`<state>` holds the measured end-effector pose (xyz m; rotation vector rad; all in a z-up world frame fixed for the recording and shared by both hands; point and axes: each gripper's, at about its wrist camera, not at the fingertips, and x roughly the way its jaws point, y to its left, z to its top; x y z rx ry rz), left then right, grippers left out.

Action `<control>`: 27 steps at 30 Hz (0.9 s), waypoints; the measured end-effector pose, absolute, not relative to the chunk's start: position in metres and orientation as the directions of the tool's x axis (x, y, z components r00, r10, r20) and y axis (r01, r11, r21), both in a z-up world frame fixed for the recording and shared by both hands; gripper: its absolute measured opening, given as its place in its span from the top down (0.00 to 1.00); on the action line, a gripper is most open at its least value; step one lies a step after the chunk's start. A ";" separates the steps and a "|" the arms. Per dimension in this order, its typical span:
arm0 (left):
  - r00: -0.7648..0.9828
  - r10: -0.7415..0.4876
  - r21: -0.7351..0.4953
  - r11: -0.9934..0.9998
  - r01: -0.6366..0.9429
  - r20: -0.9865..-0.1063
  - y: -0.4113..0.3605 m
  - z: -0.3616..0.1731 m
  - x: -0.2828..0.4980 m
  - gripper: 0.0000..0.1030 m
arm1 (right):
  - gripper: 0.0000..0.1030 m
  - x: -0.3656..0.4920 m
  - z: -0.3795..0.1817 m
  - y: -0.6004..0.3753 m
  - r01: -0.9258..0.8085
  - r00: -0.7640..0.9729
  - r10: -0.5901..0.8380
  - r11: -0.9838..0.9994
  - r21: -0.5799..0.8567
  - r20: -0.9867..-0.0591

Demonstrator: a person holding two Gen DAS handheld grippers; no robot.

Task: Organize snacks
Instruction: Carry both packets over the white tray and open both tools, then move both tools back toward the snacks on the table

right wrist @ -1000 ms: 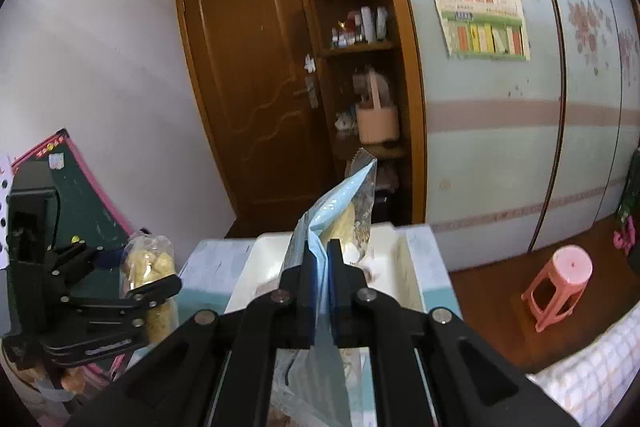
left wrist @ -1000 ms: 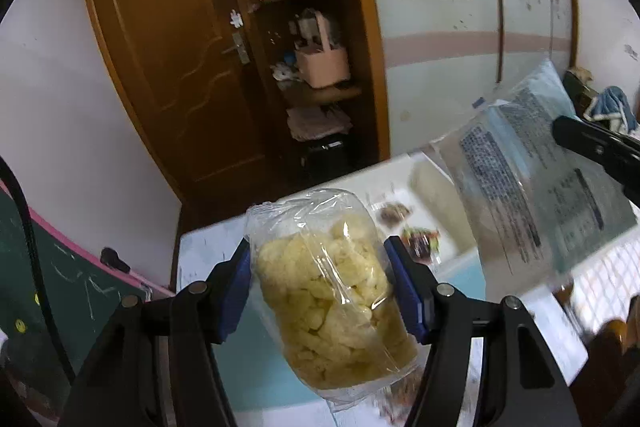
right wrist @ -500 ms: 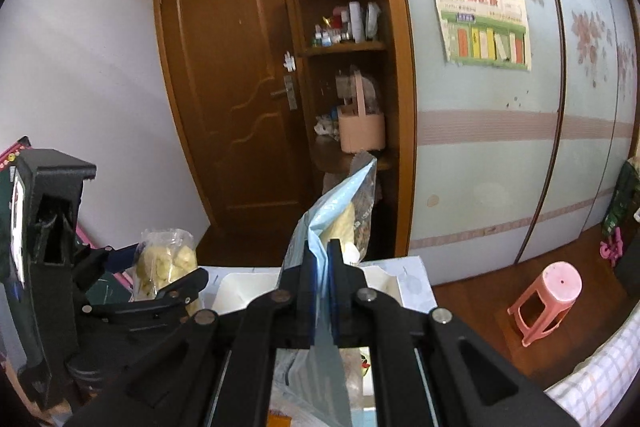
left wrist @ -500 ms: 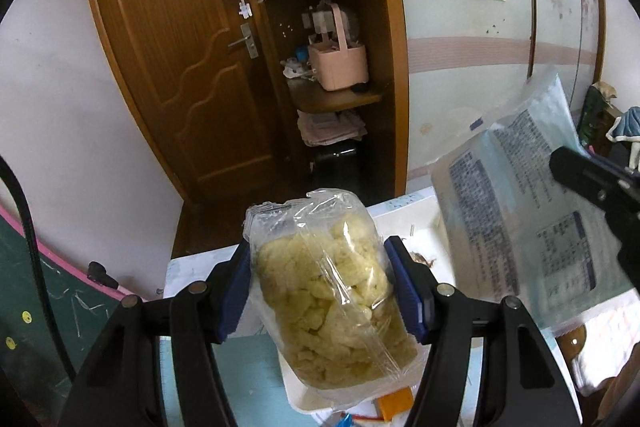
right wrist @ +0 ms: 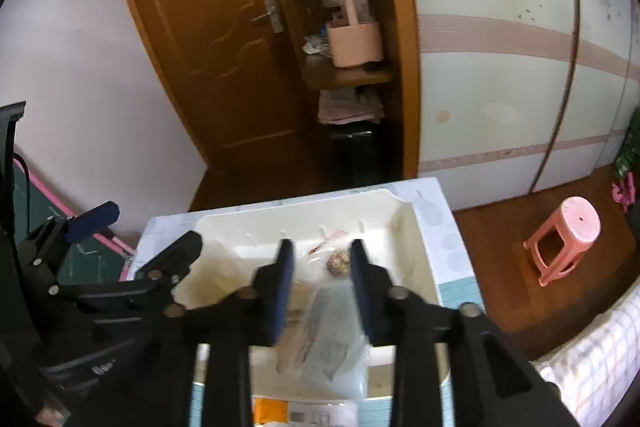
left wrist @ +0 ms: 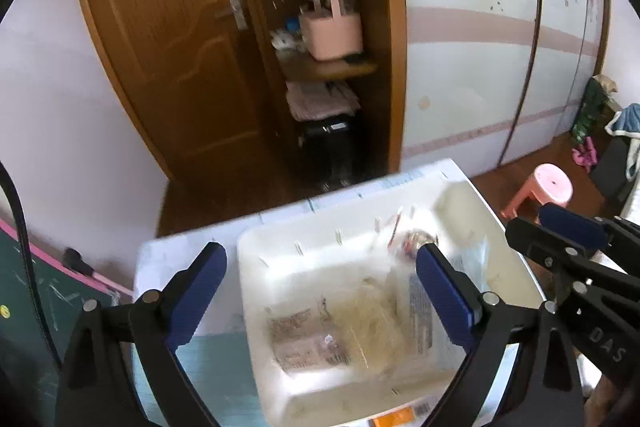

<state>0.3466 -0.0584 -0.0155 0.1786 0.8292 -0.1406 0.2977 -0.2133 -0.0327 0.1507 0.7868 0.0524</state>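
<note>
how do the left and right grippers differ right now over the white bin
The left gripper has its jaws spread wide, while the right gripper has its jaws open by only a narrow gap. The left gripper straddles the left wall of the white bin, with one finger outside it; the right gripper has both fingers over the bin's middle. Both are empty and sit above the snack bags lying in the bin.
</note>
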 end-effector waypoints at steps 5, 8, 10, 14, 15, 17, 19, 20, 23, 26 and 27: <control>0.660 -0.084 0.067 0.977 0.201 -0.747 -0.053 -0.017 0.345 0.08 | 0.54 0.287 -0.032 -0.212 0.010 0.706 0.083 0.992 0.127 -0.703; 0.658 -0.091 0.062 0.977 0.205 -0.748 -0.051 -0.016 0.337 0.08 | 0.54 0.278 -0.032 -0.210 0.003 0.704 0.072 0.994 0.105 -0.706; 0.658 -0.093 0.062 0.976 0.209 -0.748 -0.050 -0.015 0.330 0.08 | 0.54 0.272 -0.030 -0.209 -0.002 0.703 0.073 0.995 0.101 -0.707; 0.658 -0.092 0.070 0.974 0.215 -0.747 -0.048 -0.010 0.315 0.08 | 0.54 0.261 -0.025 -0.205 -0.006 0.713 0.057 0.997 0.075 -0.699; 0.656 -0.092 0.070 0.974 0.216 -0.749 -0.047 -0.009 0.311 0.08 | 0.54 0.258 -0.023 -0.205 -0.008 0.714 0.056 0.997 0.073 -0.698; 0.654 -0.094 0.067 0.974 0.216 -0.751 -0.046 -0.005 0.305 0.08 | 0.54 0.254 -0.020 -0.205 -0.010 0.715 0.060 0.997 0.075 -0.696; 0.657 -0.096 0.065 0.974 0.217 -0.747 -0.045 -0.001 0.298 0.08 | 0.54 0.247 -0.017 -0.205 -0.012 0.718 0.061 0.997 0.075 -0.694; 0.660 -0.097 0.065 0.974 0.217 -0.745 -0.044 0.002 0.295 0.08 | 0.54 0.245 -0.016 -0.205 -0.013 0.719 0.060 0.997 0.073 -0.693; 0.668 -0.101 0.067 0.973 0.221 -0.738 -0.043 0.008 0.284 0.07 | 0.54 0.236 -0.012 -0.205 -0.017 0.722 0.061 0.997 0.070 -0.689; 0.672 -0.104 0.068 0.972 0.224 -0.734 -0.042 0.013 0.273 0.07 | 0.54 0.227 -0.009 -0.204 -0.019 0.725 0.060 0.998 0.067 -0.686; 0.673 -0.105 0.068 0.972 0.226 -0.732 -0.041 0.014 0.270 0.07 | 0.54 0.223 -0.008 -0.205 -0.020 0.726 0.060 0.998 0.066 -0.685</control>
